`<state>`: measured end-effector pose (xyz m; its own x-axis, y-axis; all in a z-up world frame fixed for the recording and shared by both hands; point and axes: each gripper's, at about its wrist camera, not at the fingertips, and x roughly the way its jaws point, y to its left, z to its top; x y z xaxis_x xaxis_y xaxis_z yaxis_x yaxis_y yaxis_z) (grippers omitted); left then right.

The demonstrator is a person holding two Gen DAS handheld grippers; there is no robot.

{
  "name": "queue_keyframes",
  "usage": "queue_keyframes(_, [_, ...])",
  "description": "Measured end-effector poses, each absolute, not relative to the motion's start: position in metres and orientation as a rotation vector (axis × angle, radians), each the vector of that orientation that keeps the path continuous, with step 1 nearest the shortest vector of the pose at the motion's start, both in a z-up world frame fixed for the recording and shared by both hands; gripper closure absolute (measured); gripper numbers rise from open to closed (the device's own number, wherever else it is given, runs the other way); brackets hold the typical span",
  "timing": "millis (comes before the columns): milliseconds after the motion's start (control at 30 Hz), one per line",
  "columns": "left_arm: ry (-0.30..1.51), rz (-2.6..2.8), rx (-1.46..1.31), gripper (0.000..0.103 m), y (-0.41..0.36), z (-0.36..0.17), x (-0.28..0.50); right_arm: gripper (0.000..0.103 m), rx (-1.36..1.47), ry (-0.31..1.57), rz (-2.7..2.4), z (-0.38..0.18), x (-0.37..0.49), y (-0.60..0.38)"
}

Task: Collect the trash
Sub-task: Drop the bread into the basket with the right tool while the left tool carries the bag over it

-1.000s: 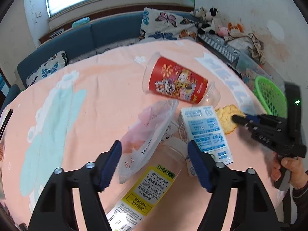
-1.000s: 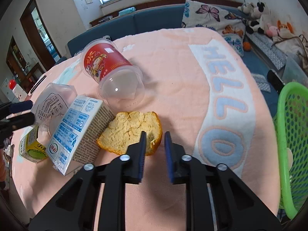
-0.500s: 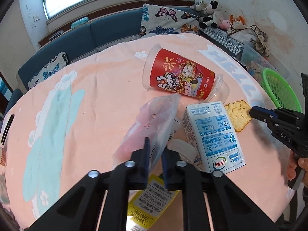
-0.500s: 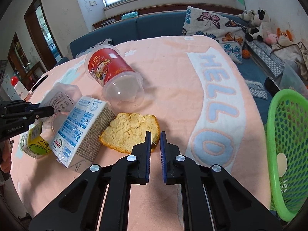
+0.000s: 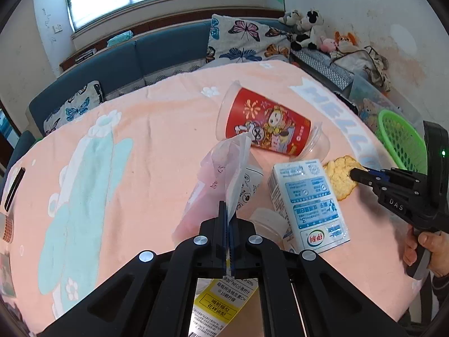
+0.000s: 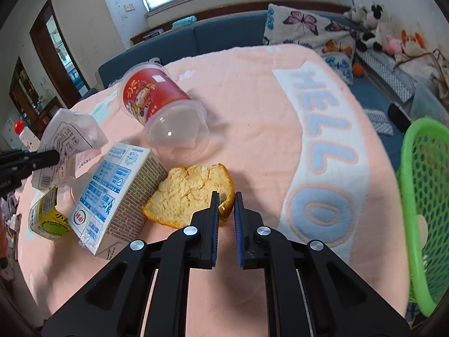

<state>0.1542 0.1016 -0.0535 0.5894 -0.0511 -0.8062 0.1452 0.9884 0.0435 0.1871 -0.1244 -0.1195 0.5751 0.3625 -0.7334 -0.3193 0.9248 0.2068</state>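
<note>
My left gripper (image 5: 226,219) is shut on the edge of a clear plastic bag (image 5: 221,179) and holds it lifted above the pink tablecloth; the bag also shows in the right wrist view (image 6: 67,143). My right gripper (image 6: 226,207) is closed on the rim of an orange peel (image 6: 190,193), with a narrow gap between the jaws. A blue-and-white milk carton (image 6: 115,196) lies beside the peel. A red printed plastic cup (image 5: 269,126) lies on its side behind them. A yellow juice carton (image 6: 47,219) lies under the bag.
A green mesh basket (image 6: 421,196) hangs past the table's right edge. A blue sofa (image 5: 126,61) with butterfly cushions runs behind the table, with plush toys (image 5: 306,28) at the right. A red-capped bottle (image 6: 23,134) stands far left.
My left gripper closed from wide open onto the plastic bag and raised it off the cartons. My right gripper narrowed onto the orange peel's edge.
</note>
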Motion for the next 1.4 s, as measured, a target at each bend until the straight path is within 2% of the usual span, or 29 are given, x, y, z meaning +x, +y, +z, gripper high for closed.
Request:
queue_keyframes(633, [0.861,-0.211,0.063,0.102,0.071,-0.006,0.146,0.096,0.005,0.776,0.361,-0.084,0.161,-0.166])
queue_keyframes(1000, [0.860,-0.344,0.100,0.102,-0.003,0.003,0.155,0.096,-0.025,0.742,0.241,-0.063,0.144,-0.229])
queue_keyframes(1400, [0.855,-0.480,0.158,0.102,-0.091,0.014,0.162,0.096,-0.006,0.755,0.092,-0.065,0.132,-0.306])
